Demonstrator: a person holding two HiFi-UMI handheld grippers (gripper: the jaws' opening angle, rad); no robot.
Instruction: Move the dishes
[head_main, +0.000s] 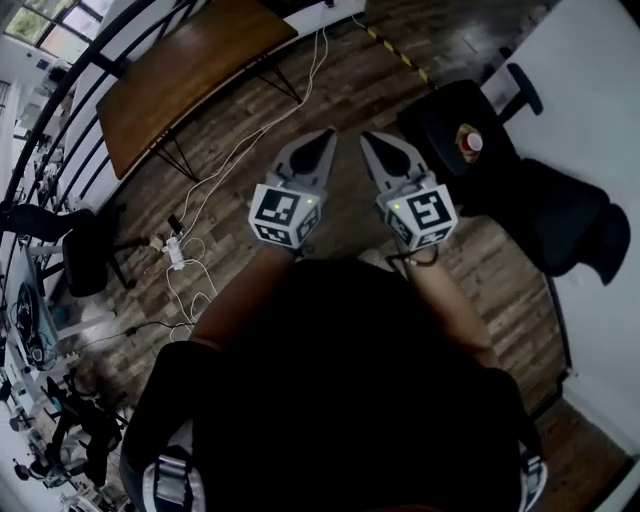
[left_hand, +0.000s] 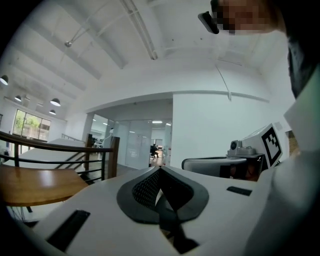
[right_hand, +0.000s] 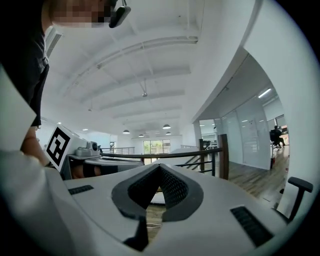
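You hold left claw (head_main: 322, 145) and right claw (head_main: 372, 148) side by side above the floor, both pinched together and empty. No dishes visible, so probably idling, task not begun.

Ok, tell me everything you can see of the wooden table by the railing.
The wooden table has a long rectangular brown top, smooth-looking, on thin black angled legs. It stands level on the plank floor, its long side along the black railing. White cables trail on the floor past its near end.
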